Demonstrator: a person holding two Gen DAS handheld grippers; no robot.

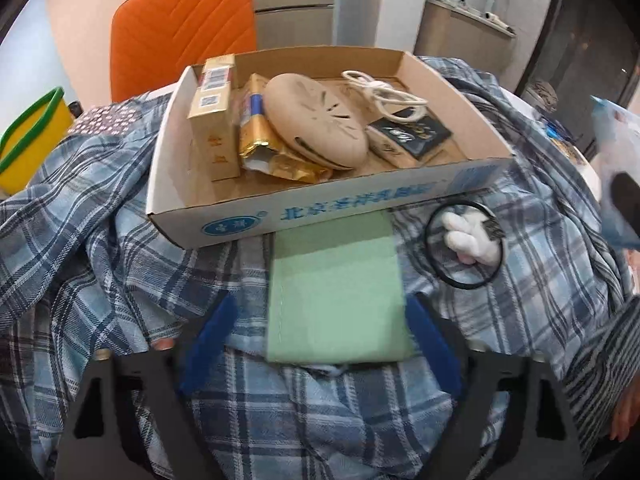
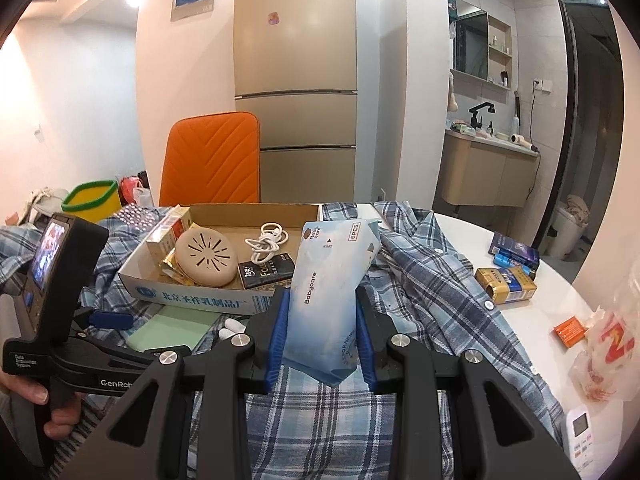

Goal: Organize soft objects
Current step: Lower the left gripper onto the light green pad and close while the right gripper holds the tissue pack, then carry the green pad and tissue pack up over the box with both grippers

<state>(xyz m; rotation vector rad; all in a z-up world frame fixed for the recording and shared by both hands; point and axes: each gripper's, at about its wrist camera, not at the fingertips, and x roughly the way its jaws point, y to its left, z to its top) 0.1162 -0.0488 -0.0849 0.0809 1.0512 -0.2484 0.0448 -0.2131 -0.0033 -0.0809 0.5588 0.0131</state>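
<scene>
My left claw (image 1: 320, 344) straddles the green cloth (image 1: 336, 292), pads wide, its long axis running far; right claw (image 2: 322, 338) holds the wipes (image 2: 326, 300).

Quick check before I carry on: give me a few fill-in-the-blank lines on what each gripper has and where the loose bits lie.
1. The right gripper is shut on a pale blue ____ pack.
2. The flat green folded cloth lies between the left gripper's blue fingers on the ____ shirt fabric.
3. The coiled white cable lies inside the shallow ____ box.
4. The thin black ring lies around a small ____ fluffy object.

Missing words: Babycare; plaid; cardboard; white
</scene>
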